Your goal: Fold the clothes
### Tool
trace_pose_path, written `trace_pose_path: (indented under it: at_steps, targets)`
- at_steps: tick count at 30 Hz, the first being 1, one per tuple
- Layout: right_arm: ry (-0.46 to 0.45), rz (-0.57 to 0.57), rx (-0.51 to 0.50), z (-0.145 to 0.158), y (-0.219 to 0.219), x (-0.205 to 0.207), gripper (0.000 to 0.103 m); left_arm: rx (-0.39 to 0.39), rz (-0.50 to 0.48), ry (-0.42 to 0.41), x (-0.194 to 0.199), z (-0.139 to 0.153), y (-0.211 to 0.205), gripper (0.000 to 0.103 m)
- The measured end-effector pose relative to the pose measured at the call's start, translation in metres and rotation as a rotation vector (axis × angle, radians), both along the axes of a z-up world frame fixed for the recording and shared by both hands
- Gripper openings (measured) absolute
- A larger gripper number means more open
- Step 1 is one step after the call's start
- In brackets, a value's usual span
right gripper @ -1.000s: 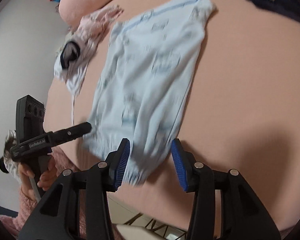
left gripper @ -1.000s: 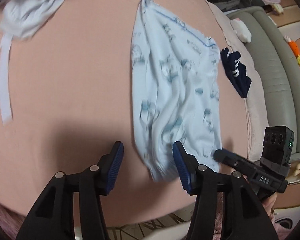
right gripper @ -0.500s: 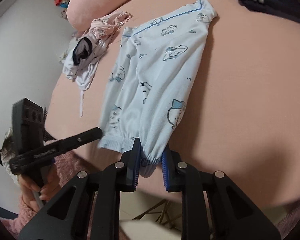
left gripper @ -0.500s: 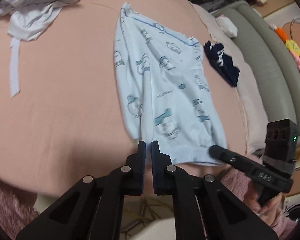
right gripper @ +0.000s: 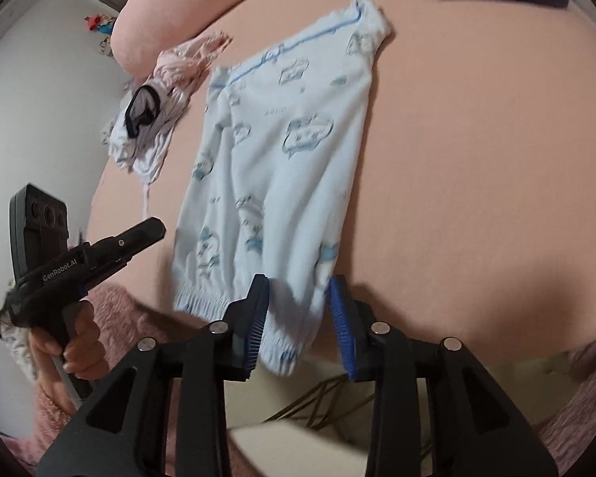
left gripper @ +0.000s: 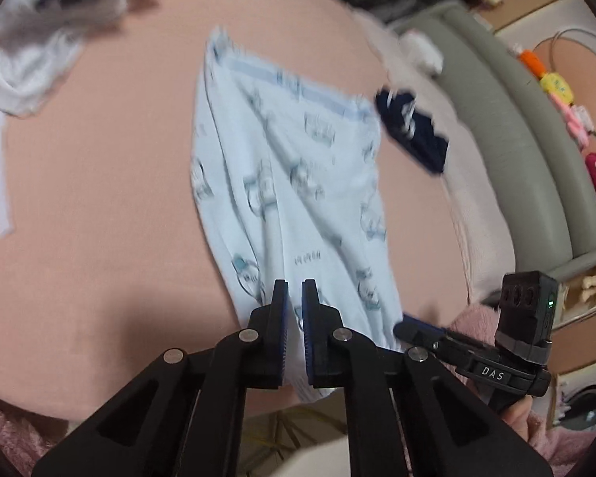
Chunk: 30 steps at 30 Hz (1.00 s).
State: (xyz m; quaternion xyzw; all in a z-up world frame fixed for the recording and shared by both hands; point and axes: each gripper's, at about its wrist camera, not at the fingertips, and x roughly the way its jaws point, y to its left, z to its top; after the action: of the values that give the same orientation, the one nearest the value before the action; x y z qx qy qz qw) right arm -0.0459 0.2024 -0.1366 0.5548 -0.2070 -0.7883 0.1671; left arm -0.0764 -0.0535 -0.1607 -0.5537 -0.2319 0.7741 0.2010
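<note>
Light blue printed pants [left gripper: 298, 183] lie flat on the pink bed [left gripper: 79, 183], waistband far, cuffs at the near edge. They also show in the right wrist view [right gripper: 282, 167]. My left gripper [left gripper: 294, 298] is shut on the pants' left cuff. My right gripper [right gripper: 298, 298] is open, its fingers on either side of the right cuff [right gripper: 286, 349], which hangs between them at the bed's edge. Each gripper shows in the other's view, the right one [left gripper: 409, 328] and the left one [right gripper: 151, 230].
A pile of white and pink clothes [left gripper: 31, 51] lies at the far left of the bed, also in the right wrist view [right gripper: 155, 119]. A folded navy garment [left gripper: 413, 131] lies at the far right. A grey sofa [left gripper: 508, 139] with toys stands beyond.
My right gripper has opened around the right cuff. My left gripper stays shut on the left cuff, and the pants have rippled and shifted slightly.
</note>
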Motion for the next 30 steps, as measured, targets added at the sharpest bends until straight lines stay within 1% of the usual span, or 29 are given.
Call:
trace_pose_path:
  at_steps: [1, 2, 3, 4, 5, 6, 9, 11, 12, 14, 15, 16, 17, 18, 19, 20, 21, 22, 23, 25, 27, 30]
  targets:
    - [-0.004, 0.008, 0.01, -0.002, 0.0, 0.0, 0.033, 0.001, -0.001, -0.009, 0.001, -0.004, 0.002, 0.027]
    - [-0.009, 0.013, 0.014, -0.005, -0.001, 0.001, 0.033, 0.001, -0.001, -0.014, 0.004, -0.007, 0.002, 0.044]
    - [-0.014, 0.016, 0.015, -0.008, -0.003, 0.002, 0.033, -0.006, -0.003, -0.014, 0.005, -0.009, 0.002, 0.045]
    - [-0.014, 0.014, 0.011, -0.009, -0.002, 0.002, 0.033, -0.017, -0.005, -0.012, 0.005, -0.01, 0.003, 0.045]
    - [-0.013, 0.009, 0.005, -0.009, -0.002, 0.002, 0.034, -0.028, -0.008, -0.01, 0.006, -0.012, 0.003, 0.043]
    - [-0.009, 0.004, 0.005, -0.009, -0.001, 0.001, 0.034, -0.018, -0.008, 0.001, 0.005, -0.01, 0.002, 0.043]
    - [0.05, -0.017, 0.05, 0.005, 0.005, -0.01, 0.034, 0.042, -0.009, 0.043, -0.002, -0.004, -0.001, 0.043]
    - [0.071, -0.01, 0.067, 0.013, 0.006, -0.021, 0.037, 0.067, -0.032, 0.054, -0.012, -0.004, 0.003, 0.043]
    - [0.072, 0.006, 0.083, 0.013, 0.004, -0.028, 0.039, 0.036, -0.028, 0.049, -0.017, -0.008, 0.006, 0.043]
    - [0.079, 0.043, 0.127, 0.009, -0.003, -0.042, 0.039, -0.055, -0.01, 0.031, -0.025, -0.018, 0.011, 0.043]
    - [0.083, 0.053, 0.147, 0.005, -0.005, -0.047, 0.039, -0.076, 0.007, 0.027, -0.027, -0.021, 0.01, 0.043]
    - [0.084, 0.045, 0.162, 0.0, -0.005, -0.049, 0.039, -0.061, 0.024, 0.027, -0.026, -0.021, 0.009, 0.043]
    - [0.084, 0.03, 0.177, -0.006, -0.004, -0.051, 0.035, -0.036, 0.041, 0.028, -0.023, -0.021, 0.006, 0.044]
    - [0.085, 0.016, 0.192, -0.012, -0.004, -0.052, 0.035, -0.002, 0.03, 0.028, -0.021, -0.021, 0.007, 0.044]
    - [0.093, -0.006, 0.183, -0.015, -0.001, -0.051, 0.033, 0.037, 0.009, 0.028, -0.018, -0.021, 0.008, 0.044]
    - [0.098, -0.027, 0.181, -0.015, 0.001, -0.049, 0.031, 0.052, -0.022, 0.036, -0.016, -0.02, 0.013, 0.044]
    - [0.101, -0.048, 0.184, -0.014, 0.003, -0.048, 0.03, 0.061, -0.057, 0.045, -0.014, -0.019, 0.018, 0.044]
    - [0.111, -0.063, 0.203, -0.011, 0.004, -0.046, 0.028, 0.069, -0.091, 0.055, -0.013, -0.019, 0.024, 0.044]
    - [0.124, -0.075, 0.228, -0.008, 0.005, -0.045, 0.028, 0.078, -0.126, 0.064, -0.011, -0.018, 0.03, 0.044]
    - [0.143, -0.095, 0.243, -0.005, 0.009, -0.044, 0.028, 0.103, -0.164, 0.088, -0.009, -0.012, 0.039, 0.044]
    - [0.139, -0.104, 0.214, -0.005, 0.015, -0.042, 0.028, 0.097, -0.152, 0.11, -0.009, -0.008, 0.038, 0.044]
    - [0.148, -0.081, 0.148, -0.001, 0.018, -0.038, 0.031, 0.122, -0.065, 0.051, -0.013, -0.019, 0.021, 0.045]
